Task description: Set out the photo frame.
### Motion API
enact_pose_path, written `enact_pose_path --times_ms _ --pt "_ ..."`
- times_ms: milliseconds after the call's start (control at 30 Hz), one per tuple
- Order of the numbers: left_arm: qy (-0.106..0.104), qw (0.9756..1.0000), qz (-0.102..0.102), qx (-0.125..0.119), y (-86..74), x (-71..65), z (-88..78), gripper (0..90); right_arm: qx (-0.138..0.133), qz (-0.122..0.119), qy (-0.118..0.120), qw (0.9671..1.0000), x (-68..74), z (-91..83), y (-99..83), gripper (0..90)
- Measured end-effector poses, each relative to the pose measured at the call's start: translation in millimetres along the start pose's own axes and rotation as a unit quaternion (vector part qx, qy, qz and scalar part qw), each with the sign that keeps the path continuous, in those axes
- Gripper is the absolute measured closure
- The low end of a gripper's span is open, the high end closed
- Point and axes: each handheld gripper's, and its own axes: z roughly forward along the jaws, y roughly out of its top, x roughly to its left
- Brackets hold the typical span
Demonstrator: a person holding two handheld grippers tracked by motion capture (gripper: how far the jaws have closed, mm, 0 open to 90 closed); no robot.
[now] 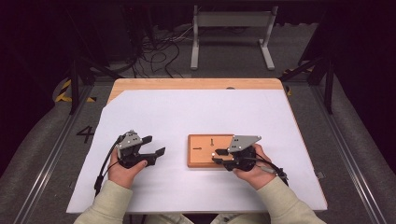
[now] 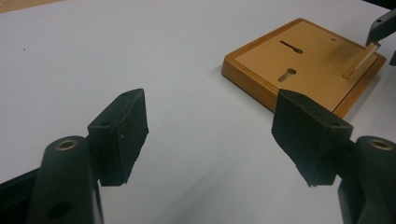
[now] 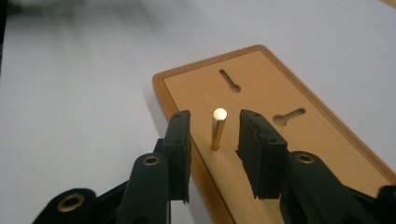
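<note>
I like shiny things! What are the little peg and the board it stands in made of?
The peg looks like polished brass or similar metal: golden, with a bright glint on top. The board looks like smooth, varnished wood: orange-brown with a darker raised rim, though the grain is faint.

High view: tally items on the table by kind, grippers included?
Wooden board: 1
Brass pin, upright on the board: 1
White sheet: 1
Grippers: 2, left gripper and right gripper
Total: 5

Shiny brass-look metal pin (image 3: 217, 129), smooth wood board (image 3: 289, 140) w/ matt white paper sheet (image 1: 187, 112).
</note>
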Motion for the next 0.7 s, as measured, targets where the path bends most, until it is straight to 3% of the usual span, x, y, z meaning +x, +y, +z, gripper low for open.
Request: enact_pose_path --times_ms 167,367,567,700 --pt "0.003 1.0000 0.008 0.002 0.5 0.6 0.4 27.3 0.015 -0.003 0.016 0.9998 -4.5 10.8 2.6 70.9" --pt "-0.002 0.9998 0.012 0.014 2.5 -3.6 2.6 26.5 0.026 -0.025 0.018 0.9992 -8.6 21.0 1.6 72.4" --pt "-0.010 0.9991 0.029 0.028 6.6 -7.6 6.5 26.7 0.035 -0.051 0.020 0.9979 -7.5 24.5 2.4 81.7" --pt "-0.027 0.9989 0.018 0.032 9.2 -9.6 9.7 29.9 0.040 -0.075 0.021 0.9962 -5.5 25.2 3.3 83.3"
